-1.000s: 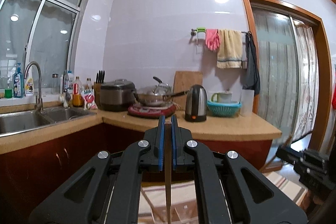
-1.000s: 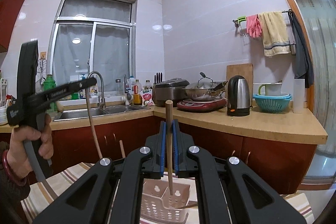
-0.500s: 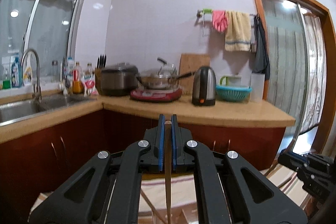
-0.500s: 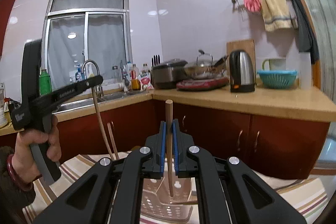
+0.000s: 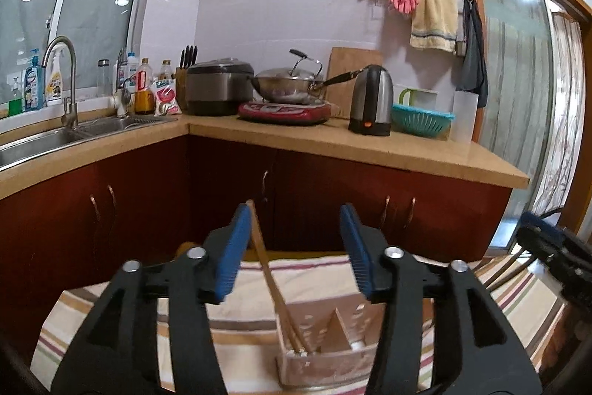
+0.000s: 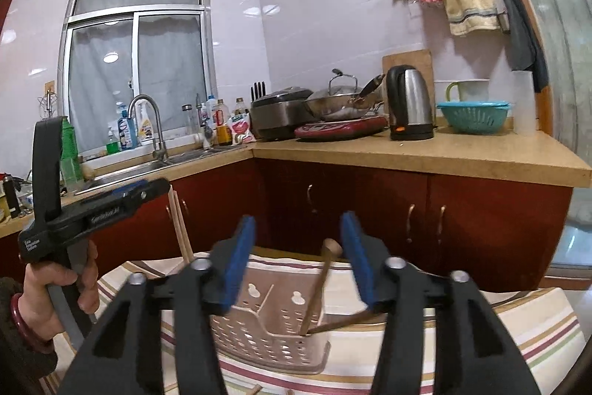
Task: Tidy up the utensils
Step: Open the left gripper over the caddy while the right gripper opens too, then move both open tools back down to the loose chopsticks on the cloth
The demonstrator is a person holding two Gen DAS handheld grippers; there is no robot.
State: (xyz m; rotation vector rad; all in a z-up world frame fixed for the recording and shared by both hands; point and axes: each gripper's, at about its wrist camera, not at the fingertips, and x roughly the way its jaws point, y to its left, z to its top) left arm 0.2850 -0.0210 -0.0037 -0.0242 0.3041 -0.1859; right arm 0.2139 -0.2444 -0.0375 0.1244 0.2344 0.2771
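A perforated plastic utensil basket (image 5: 325, 339) (image 6: 266, 324) stands on a striped cloth. My left gripper (image 5: 296, 221) is open just above it. Wooden chopsticks (image 5: 270, 269) stand slanted in the basket's left compartment and lean by the left blue pad, free of the jaws. My right gripper (image 6: 298, 232) is open above the basket. A wooden-handled utensil (image 6: 320, 280) stands tilted in the basket's right compartment between the jaws, not gripped. The left gripper also shows in the right wrist view (image 6: 92, 206), with chopsticks (image 6: 179, 228) below it.
The striped cloth (image 5: 111, 313) (image 6: 499, 324) covers a low table in front of dark red kitchen cabinets (image 5: 333, 195). The counter behind holds a kettle (image 5: 372, 99), wok, rice cooker and sink (image 5: 44, 139). A door stands at the right.
Both grippers have dropped toward the basket and opened. The left one let go of the chopsticks and the right one let go of the wooden utensil; both now stand in the basket.
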